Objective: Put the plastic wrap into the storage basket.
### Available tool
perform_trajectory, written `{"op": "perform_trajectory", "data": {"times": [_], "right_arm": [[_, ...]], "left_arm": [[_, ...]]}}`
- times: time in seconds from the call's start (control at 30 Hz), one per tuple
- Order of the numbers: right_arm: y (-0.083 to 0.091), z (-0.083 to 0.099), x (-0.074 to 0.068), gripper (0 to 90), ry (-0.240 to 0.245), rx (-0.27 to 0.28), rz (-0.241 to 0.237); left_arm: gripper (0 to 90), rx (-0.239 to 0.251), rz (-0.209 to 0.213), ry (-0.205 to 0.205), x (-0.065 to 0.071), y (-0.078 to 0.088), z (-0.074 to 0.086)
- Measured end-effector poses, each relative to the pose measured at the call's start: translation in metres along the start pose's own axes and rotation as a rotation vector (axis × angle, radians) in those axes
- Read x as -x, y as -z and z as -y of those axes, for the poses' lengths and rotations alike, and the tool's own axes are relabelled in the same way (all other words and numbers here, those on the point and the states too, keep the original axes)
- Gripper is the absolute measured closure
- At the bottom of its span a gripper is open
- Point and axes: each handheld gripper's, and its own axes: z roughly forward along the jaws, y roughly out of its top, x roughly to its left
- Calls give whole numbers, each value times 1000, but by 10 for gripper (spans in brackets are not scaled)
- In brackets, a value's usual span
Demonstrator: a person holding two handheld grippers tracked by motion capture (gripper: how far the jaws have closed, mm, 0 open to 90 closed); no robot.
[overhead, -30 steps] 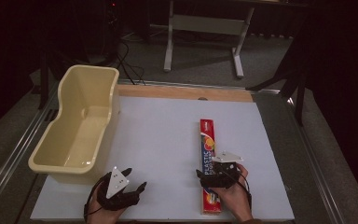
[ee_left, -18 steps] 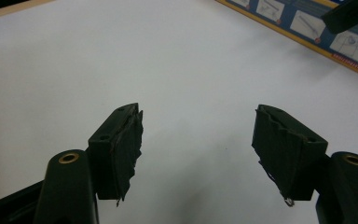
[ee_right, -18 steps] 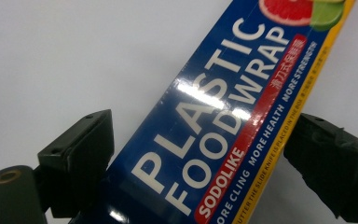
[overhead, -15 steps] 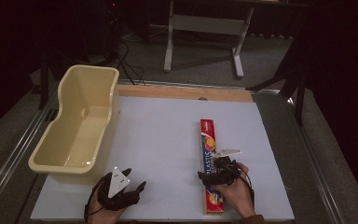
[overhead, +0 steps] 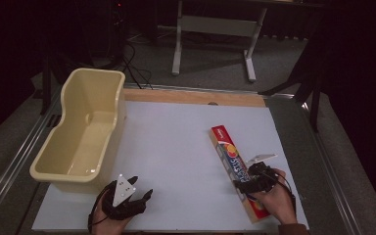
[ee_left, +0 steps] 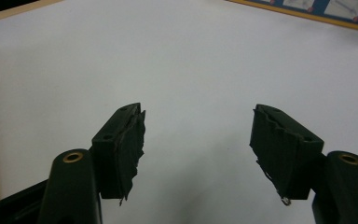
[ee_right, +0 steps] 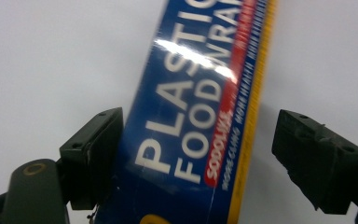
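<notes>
A long blue and red box of plastic food wrap (overhead: pixel 227 152) lies slanted on the white table top (overhead: pixel 176 142), right of centre. My right gripper (overhead: pixel 247 183) straddles its near half. In the right gripper view the box (ee_right: pixel 191 93) runs between the jaws of my right gripper (ee_right: pixel 198 135). The jaws have just been closing. The left jaw touches the box's blue side and the right jaw stands a little off its yellow edge. My left gripper (overhead: pixel 142 187) rests near the front edge, and in its own view my left gripper (ee_left: pixel 198 135) is open over bare table.
A cream plastic tub (overhead: pixel 120 105), with nothing in it, stands at the table's left side, just beyond my left hand. In the left gripper view the box's edge (ee_left: pixel 317 9) crosses the top right corner. A wooden strip (overhead: pixel 191 96) borders the far edge.
My right hand has shifted to the right, and the box's near end has swung right with it, so the box now lies slanted. The right jaws stand narrower. The left hand has stayed put.
</notes>
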Motion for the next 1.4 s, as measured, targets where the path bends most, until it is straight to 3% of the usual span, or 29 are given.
{"op": "perform_trajectory", "data": {"times": [0.07,0.17,0.33,0.43,0.8,0.97,1.13,1.27,1.4], "right_arm": [[3,3,10,159,-4,-28,16],[3,3,19,155,2,-41,-31],[2,-12,14,149,20,-30,-60],[-1,-28,10,145,35,-39,-54],[-31,-66,14,177,-2,-229,-5],[-40,-72,16,225,-15,-320,0],[-48,-75,17,350,-43,-394,-33],[-50,-80,16,385,-86,-448,-9],[-51,-85,14,399,-87,-492,18]], "left_arm": [[352,0,1,3,0,-1,0],[352,-2,0,7,-1,-1,0],[352,-3,0,14,-3,-1,0],[352,-1,2,15,-4,-1,0],[353,4,-11,58,-14,0,1],[353,2,-12,70,-16,0,2],[353,1,-9,70,-16,-1,2],[353,4,-10,74,-17,0,2],[353,3,-11,76,-17,0,2]]}}
